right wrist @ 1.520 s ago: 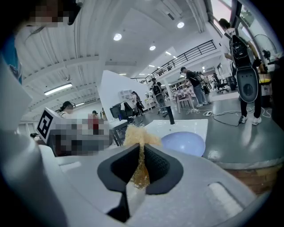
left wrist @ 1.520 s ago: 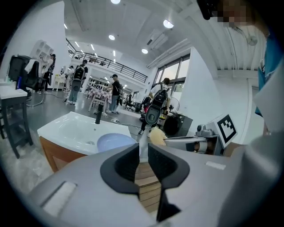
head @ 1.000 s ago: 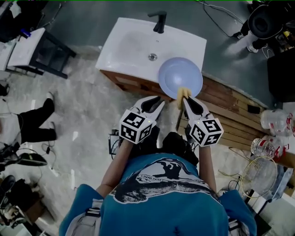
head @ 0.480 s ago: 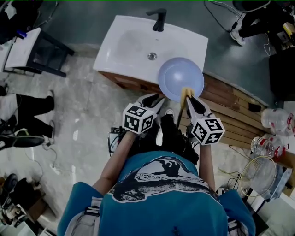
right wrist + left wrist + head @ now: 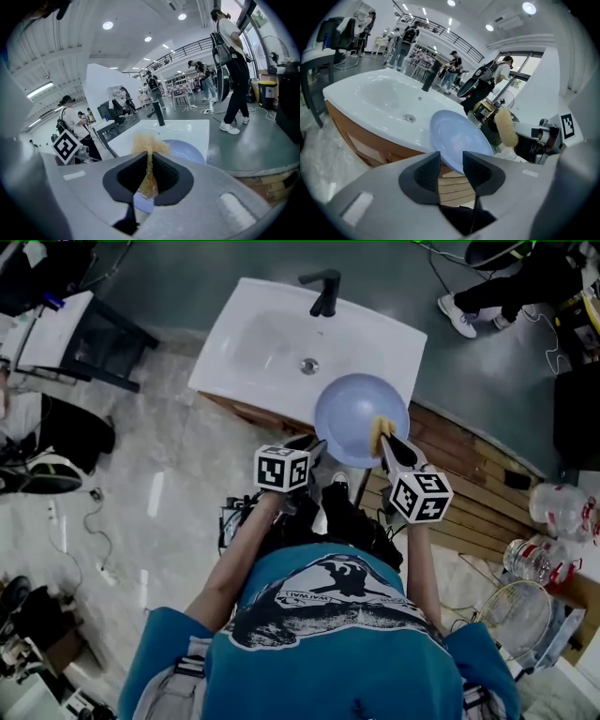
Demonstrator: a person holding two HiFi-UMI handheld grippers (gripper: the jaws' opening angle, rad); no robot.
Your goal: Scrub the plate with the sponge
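The pale blue plate hung over the front right corner of the white sink, tilted, with its face turned toward your right side. Whether it rested on the sink's rim, the views did not show. In the left gripper view, its lower rim dipped between the jaws of your left gripper. Those jaws were opening and stood wide, with gaps showing beside the rim, so the pads were not pressing on it.

The yellow sponge lay against the plate near its right edge. Your right gripper was clamped on it. In the right gripper view, the jaws stood narrow with the sponge squeezed thin between them, its frayed top standing up past the tips in front of the plate.

Behind the plate, the sink's drain sat in the middle of the basin, and the black faucet stood at the far rim. A wooden cabinet carried the sink. Wooden slats lay on the floor to your right.
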